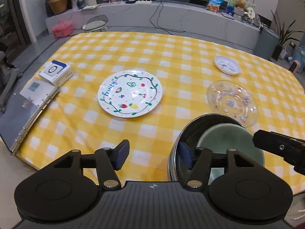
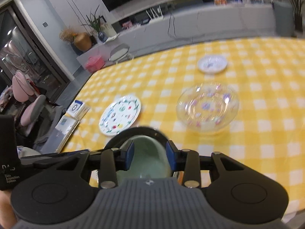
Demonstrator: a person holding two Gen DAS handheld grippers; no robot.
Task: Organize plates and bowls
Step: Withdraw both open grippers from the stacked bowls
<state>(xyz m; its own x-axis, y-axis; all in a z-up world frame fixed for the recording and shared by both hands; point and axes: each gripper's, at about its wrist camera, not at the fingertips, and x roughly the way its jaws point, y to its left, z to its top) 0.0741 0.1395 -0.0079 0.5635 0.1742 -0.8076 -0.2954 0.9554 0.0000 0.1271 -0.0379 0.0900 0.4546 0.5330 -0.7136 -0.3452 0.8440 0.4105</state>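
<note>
Left gripper point(image 1: 152, 155): jaws wide, straddling the near rim of the steel bowl point(image 1: 183, 133) on the table point(image 1: 171, 47). Right gripper point(image 2: 149, 157): jaws narrowed around the green bowl point(image 2: 146, 152), nested inside the steel bowl.

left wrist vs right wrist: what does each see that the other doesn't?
Only the left wrist view: the open left gripper, one finger inside the steel bowl's rim, and the binder's rings.

Only the right wrist view: the right gripper astride the green bowl, and a pink chair off the table.

Both: the "Fruity" plate, the glass plate, the small white plate and the steel bowl with the green bowl in it.
</note>
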